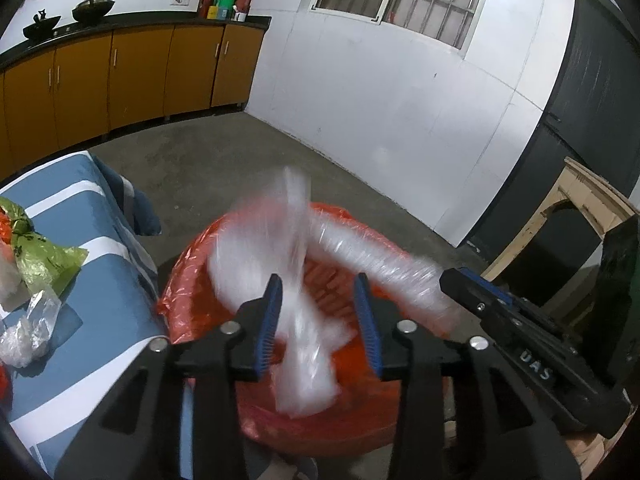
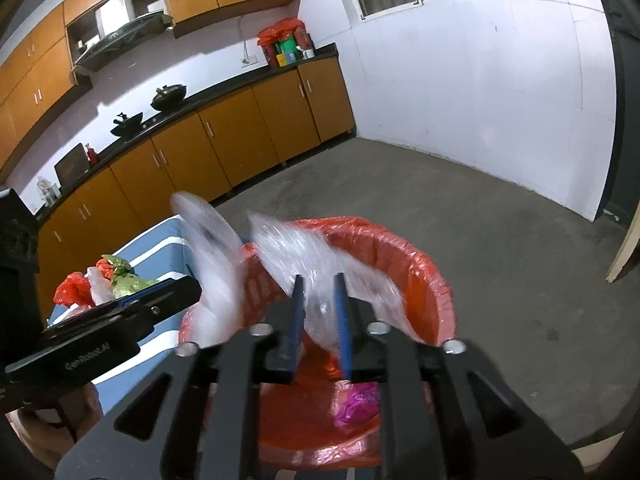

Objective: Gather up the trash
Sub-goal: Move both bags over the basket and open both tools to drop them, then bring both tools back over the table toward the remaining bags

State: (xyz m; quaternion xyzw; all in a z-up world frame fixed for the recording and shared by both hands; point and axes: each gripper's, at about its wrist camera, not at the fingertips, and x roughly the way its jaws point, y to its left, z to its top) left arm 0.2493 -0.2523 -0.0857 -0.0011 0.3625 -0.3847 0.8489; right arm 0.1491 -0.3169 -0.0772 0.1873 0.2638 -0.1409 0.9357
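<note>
Two grippers hang over the bin [image 1: 188, 280], which is lined with an orange-red bag, and between them is a long piece of clear plastic wrap [image 1: 304, 344]. The wrap is blurred, so it seems to be falling into the bin. The left gripper [image 1: 320, 320] has its jaws spread, and the wrap passes through the gap; it may brush the left pad, but I do not see it pinched. The right gripper [image 2: 320, 320] has a narrower gap with the wrap inside it, and I judge that its pads no longer press on the plastic.

To do this step well, both tongs should stay apart above the middle of the bin until the whole wrap has dropped below the rim. One end of the wrap rises above the far rim, so it could hang over the edge; a small push down may be needed.

More trash waits on the blue-and-white table [image 1: 100, 256] beside the bin: a green bag [image 1: 44, 256], a clear bag [image 1: 28, 328] and a red bag [image 2: 74, 290]. Something pink [image 2: 358, 404] lies already in the bin.
</note>
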